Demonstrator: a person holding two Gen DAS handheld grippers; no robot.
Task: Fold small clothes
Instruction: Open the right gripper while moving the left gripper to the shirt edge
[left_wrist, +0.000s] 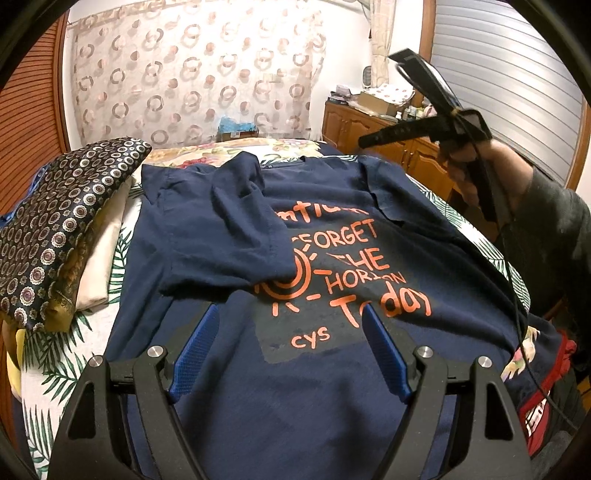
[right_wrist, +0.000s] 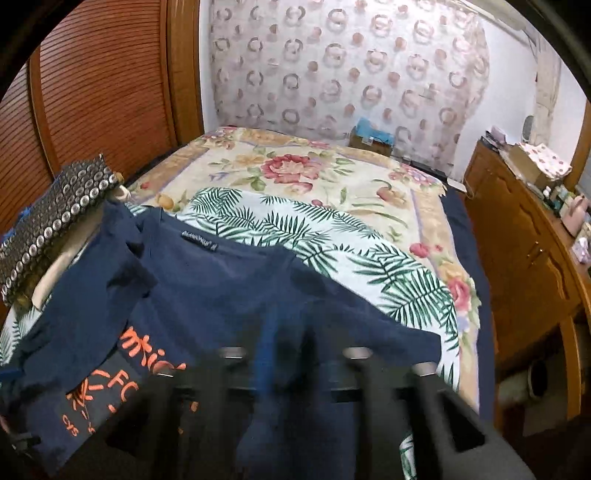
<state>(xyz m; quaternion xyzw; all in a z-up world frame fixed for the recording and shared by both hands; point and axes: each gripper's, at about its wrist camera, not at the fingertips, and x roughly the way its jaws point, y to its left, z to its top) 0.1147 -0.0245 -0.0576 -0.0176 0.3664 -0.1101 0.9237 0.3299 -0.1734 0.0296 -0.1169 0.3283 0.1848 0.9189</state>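
Observation:
A navy T-shirt (left_wrist: 280, 369) with orange print lies face up on the bed, its left sleeve (left_wrist: 229, 221) folded in over the chest. My left gripper (left_wrist: 291, 317) is open and empty, hovering over the shirt's lower front. My right gripper (left_wrist: 369, 142) is raised in the air at the right, above the shirt's right sleeve (left_wrist: 406, 199). In the right wrist view the shirt (right_wrist: 207, 288) fills the lower left; the right gripper (right_wrist: 284, 332) is motion-blurred, its blue pads look close together, and nothing shows between them.
A stack of folded clothes, a patterned dark piece (left_wrist: 62, 229) on top, sits left of the shirt. The bed has a palm-leaf sheet (right_wrist: 332, 236) and floral cover (right_wrist: 295, 166). A wooden dresser (right_wrist: 524, 251) stands at the right, louvred doors (right_wrist: 99, 85) at the left.

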